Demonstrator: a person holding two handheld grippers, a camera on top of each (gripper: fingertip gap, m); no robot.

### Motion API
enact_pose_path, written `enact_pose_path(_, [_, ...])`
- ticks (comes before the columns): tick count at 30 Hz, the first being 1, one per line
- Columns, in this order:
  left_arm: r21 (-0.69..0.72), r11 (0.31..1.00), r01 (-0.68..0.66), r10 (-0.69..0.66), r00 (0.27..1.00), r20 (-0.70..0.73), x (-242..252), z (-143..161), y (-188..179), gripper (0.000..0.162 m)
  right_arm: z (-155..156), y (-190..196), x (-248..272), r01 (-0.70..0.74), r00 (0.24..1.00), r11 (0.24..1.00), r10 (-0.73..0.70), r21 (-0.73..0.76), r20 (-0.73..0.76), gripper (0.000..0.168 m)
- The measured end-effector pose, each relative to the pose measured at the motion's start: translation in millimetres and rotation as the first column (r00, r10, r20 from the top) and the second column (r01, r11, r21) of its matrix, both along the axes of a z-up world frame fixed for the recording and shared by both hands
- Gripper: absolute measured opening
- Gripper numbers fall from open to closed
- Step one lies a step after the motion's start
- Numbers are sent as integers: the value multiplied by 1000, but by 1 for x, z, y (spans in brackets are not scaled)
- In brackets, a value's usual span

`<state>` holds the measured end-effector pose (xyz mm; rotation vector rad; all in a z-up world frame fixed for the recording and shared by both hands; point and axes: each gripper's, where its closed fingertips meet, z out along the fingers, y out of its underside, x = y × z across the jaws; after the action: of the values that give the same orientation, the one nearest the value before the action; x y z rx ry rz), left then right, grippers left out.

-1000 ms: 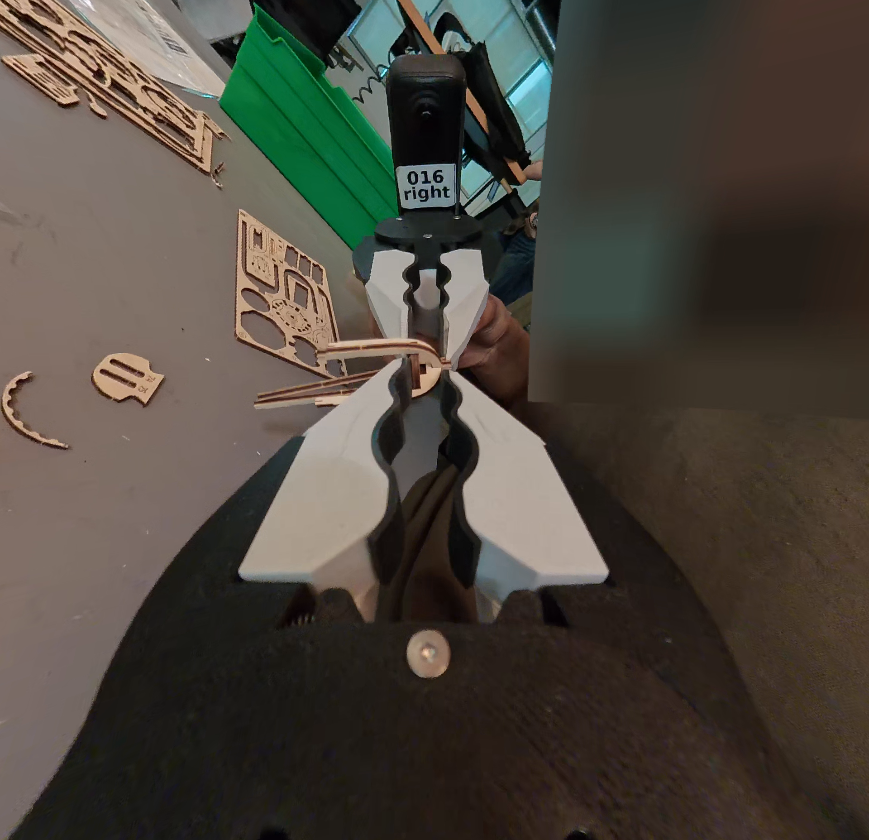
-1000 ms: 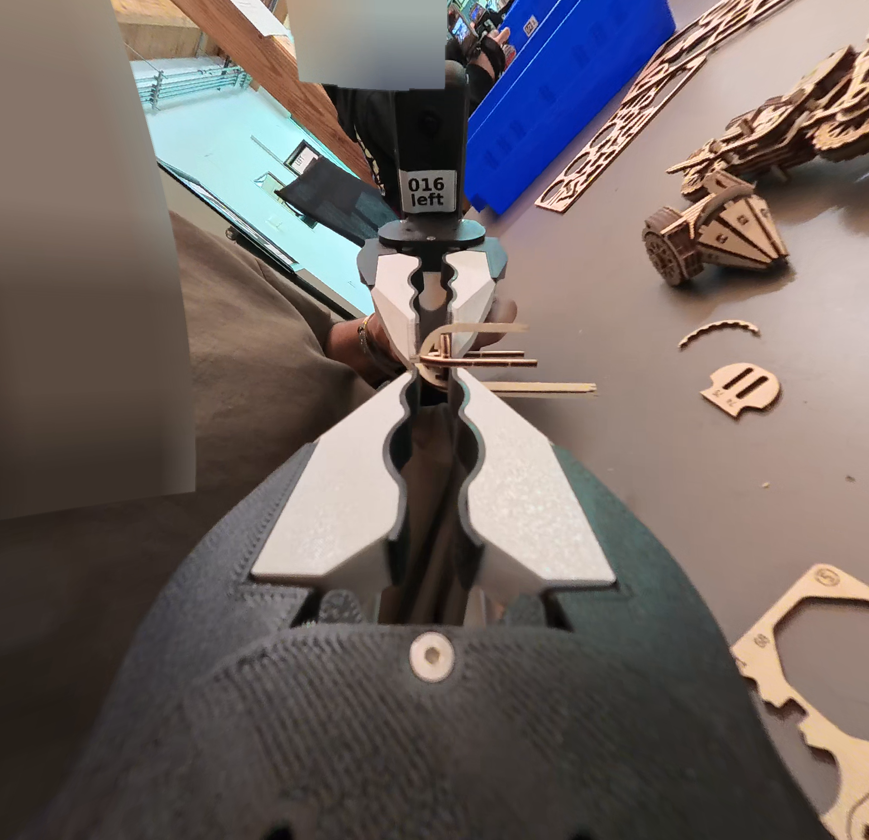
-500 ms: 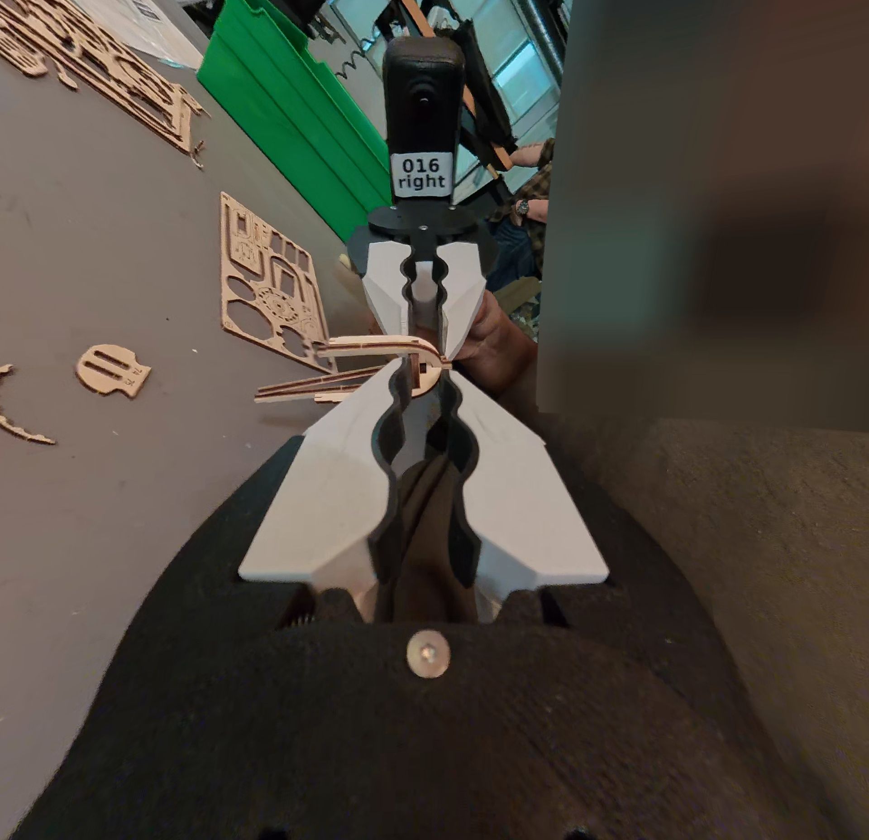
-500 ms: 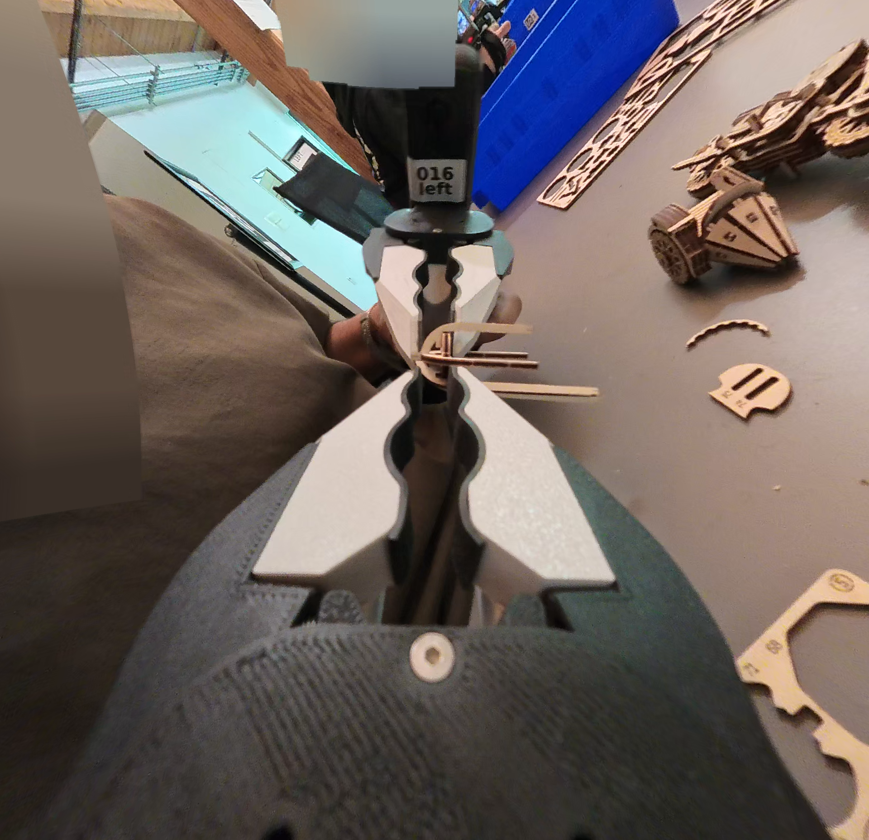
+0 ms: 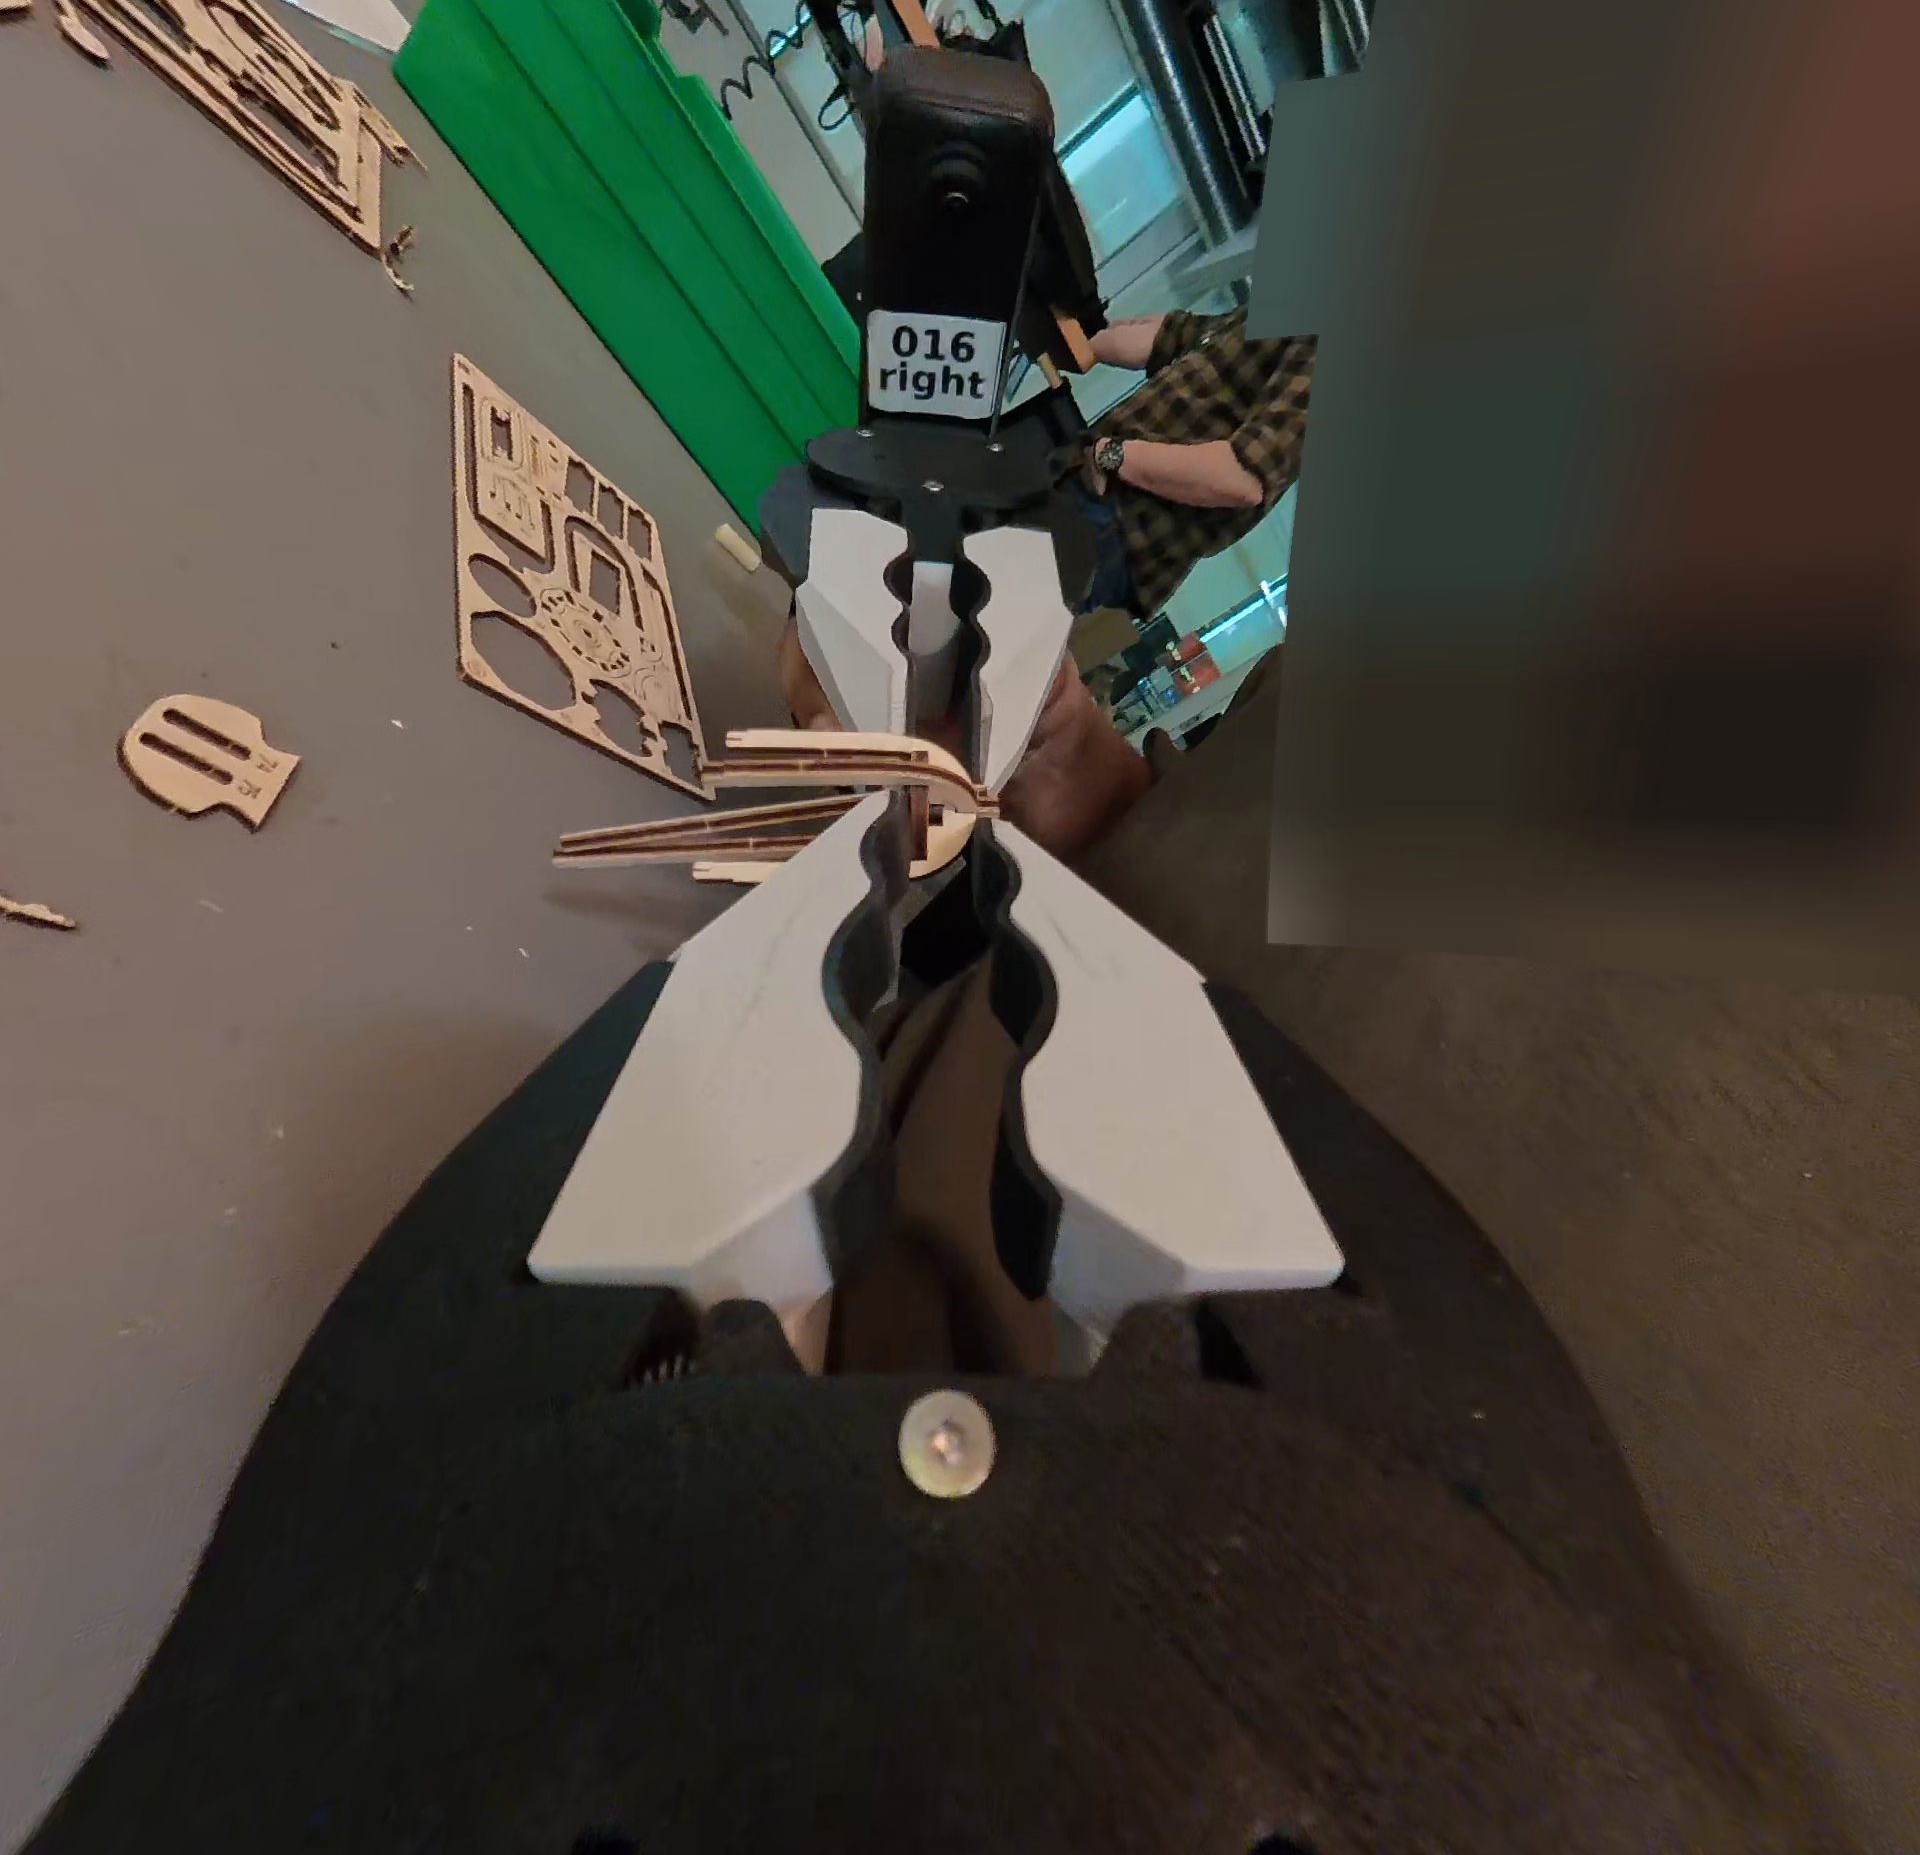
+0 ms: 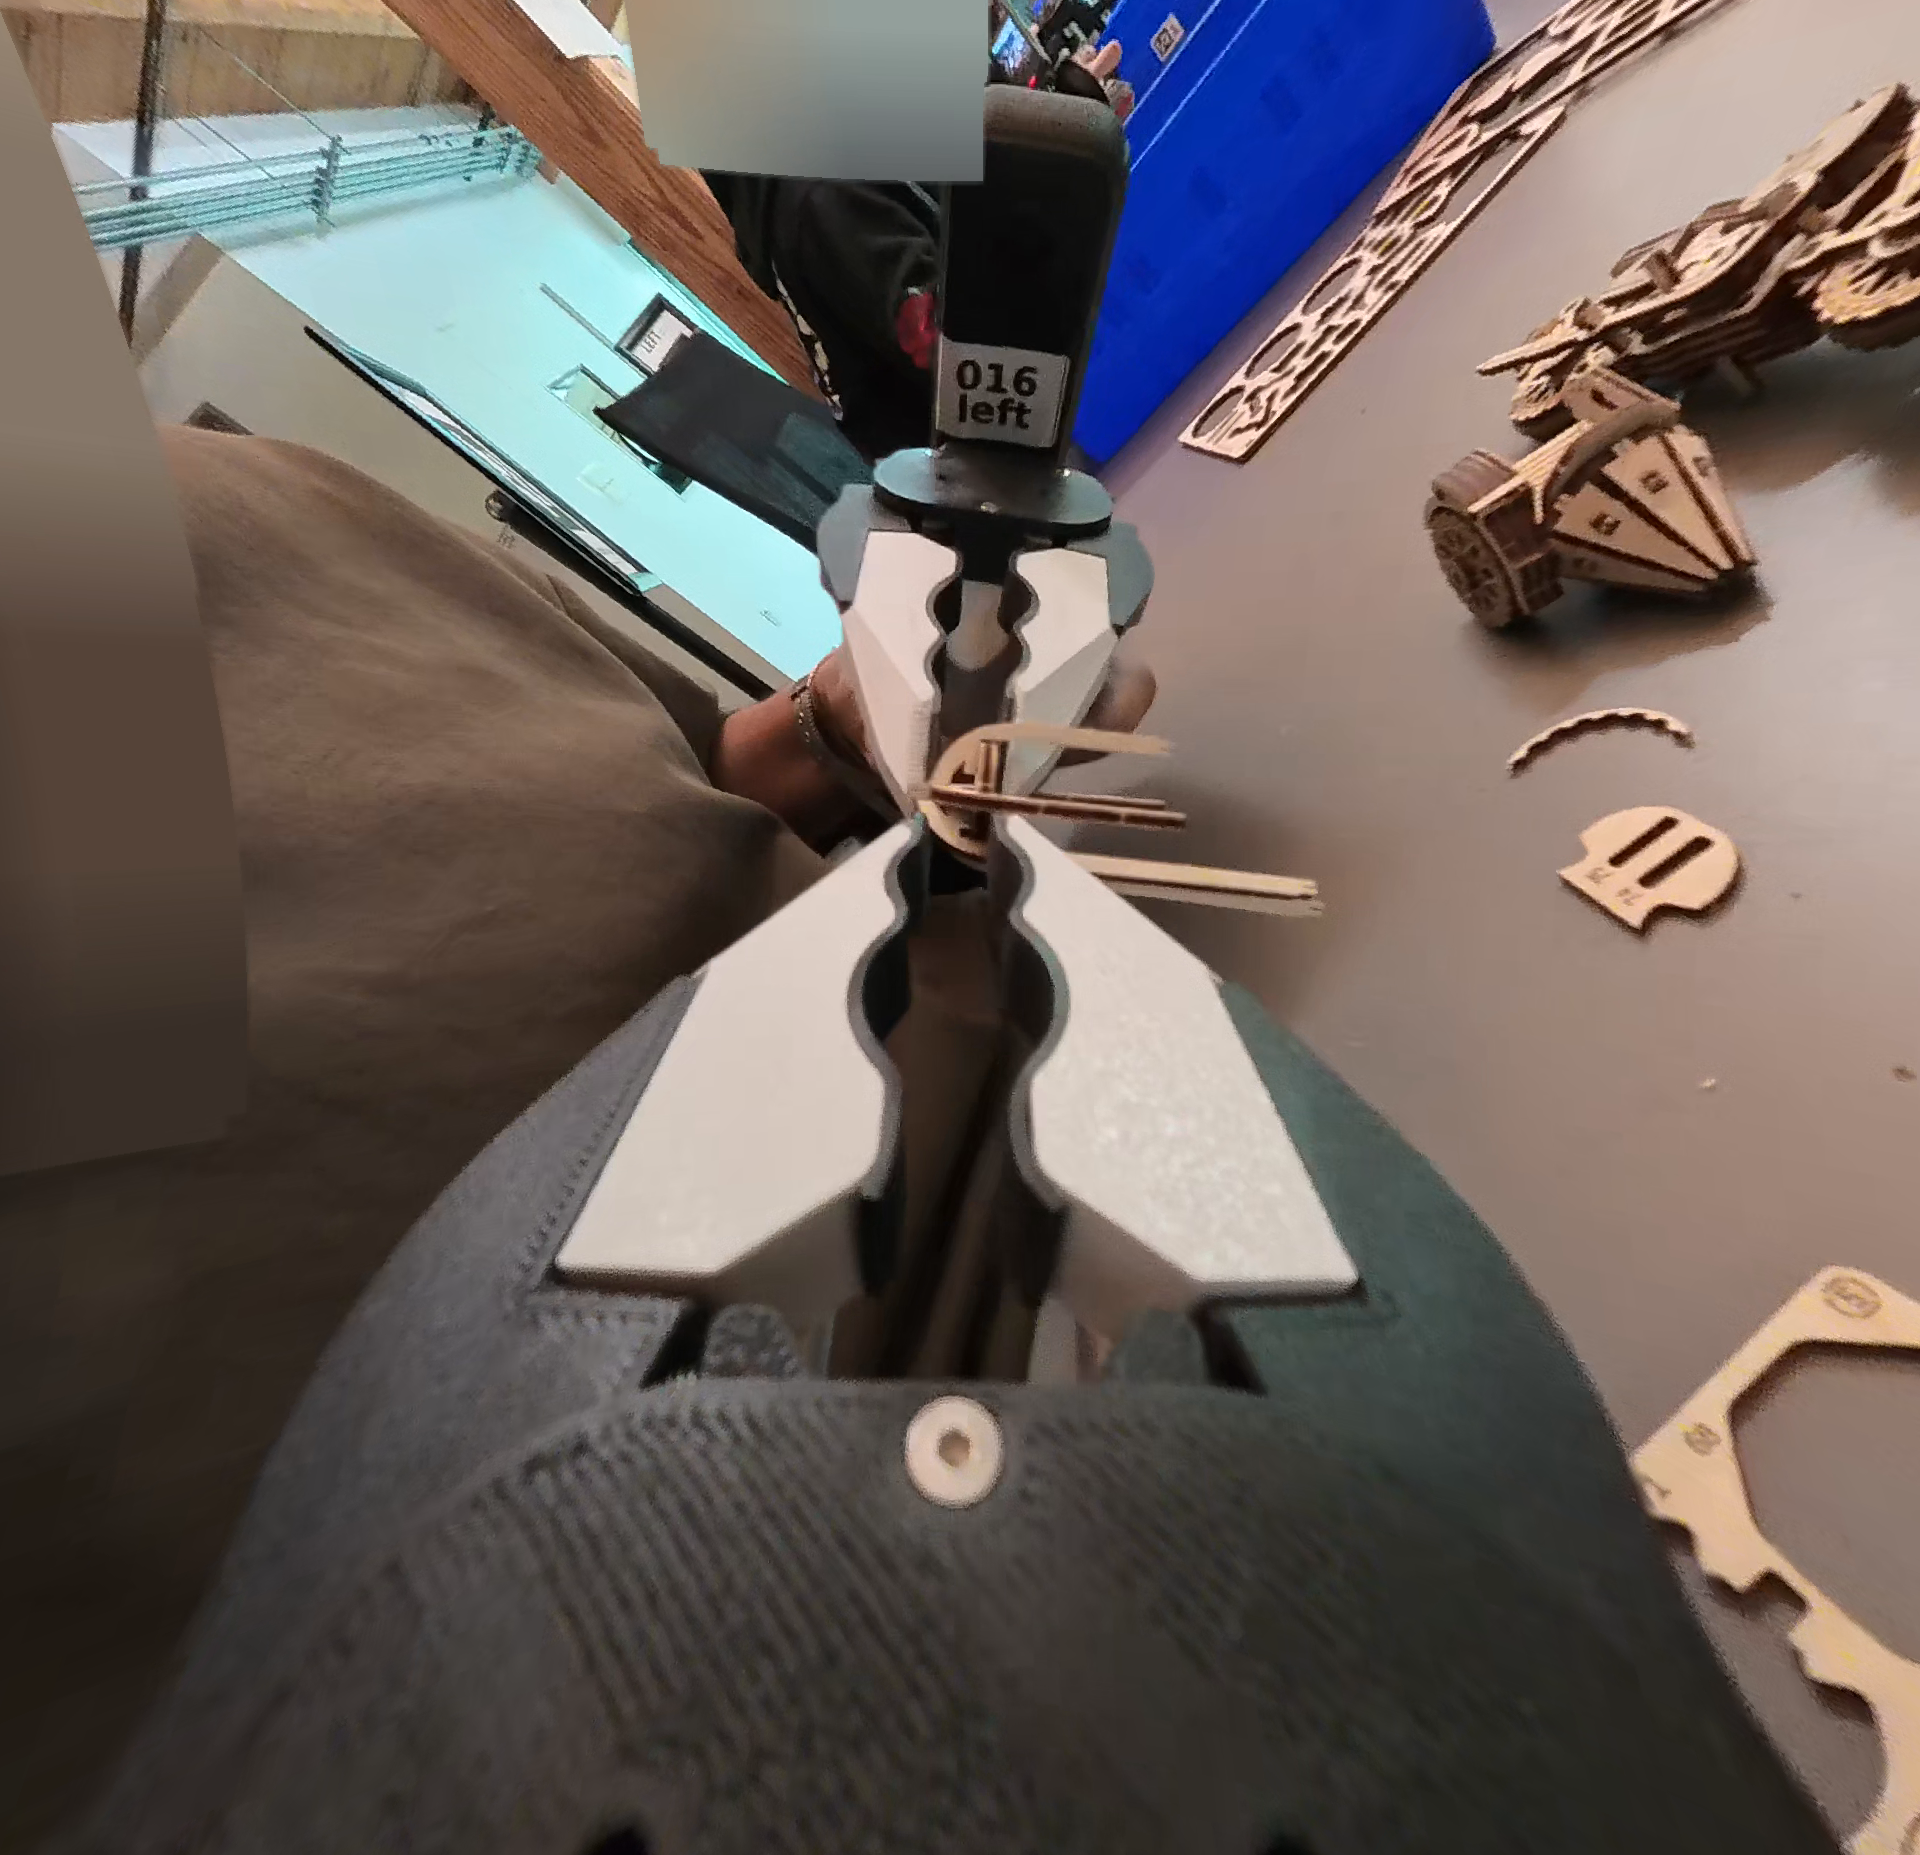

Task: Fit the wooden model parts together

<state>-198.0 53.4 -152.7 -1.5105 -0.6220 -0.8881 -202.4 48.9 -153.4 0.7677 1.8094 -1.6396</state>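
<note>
Tip to tip at frame centre: left hand-held gripper (image 5: 928, 826) clamped on the wooden assembly (image 5: 831, 803); right hand-held gripper (image 6: 961, 834) pinching the same piece, strips jutting toward the counter (image 5: 208, 1078); slotted disc (image 6: 1652, 863) lying mid-right.

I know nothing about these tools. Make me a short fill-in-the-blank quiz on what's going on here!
1. Both tools, the left tool and the right tool, grip one small ____ assembly.
2. In the left wrist view, the bin is ____.
3. In the right wrist view, the bin is ____.
4. The finished model lies on the ____.

Missing words: wooden; green; blue; table
</note>
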Motion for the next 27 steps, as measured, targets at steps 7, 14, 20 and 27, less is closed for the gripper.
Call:
enact_pose_path(7, [6, 1000, -2, 2, 1000, 11, -1, 1, 0, 11, 1, 1, -1, 11, 1000, 1000, -11, -17, -4, 10])
enact_pose_path(14, [12, 999, -43, 43, 999, 8, -5, 2, 2, 11, 2, 0, -7, 49, 998, 997, -47, -54, 35, 16])
enact_pose_path(20, [20, 996, -86, 86, 996, 16, -9, 2, 3, 11, 2, 0, -10, 79, 997, 996, -79, -46, -2, 16])
enact_pose_path(27, [4, 997, -82, 82, 997, -9, -7, 0, 3, 12, 2, 1, -8, 71, 997, 997, -71, -29, -27, 11])
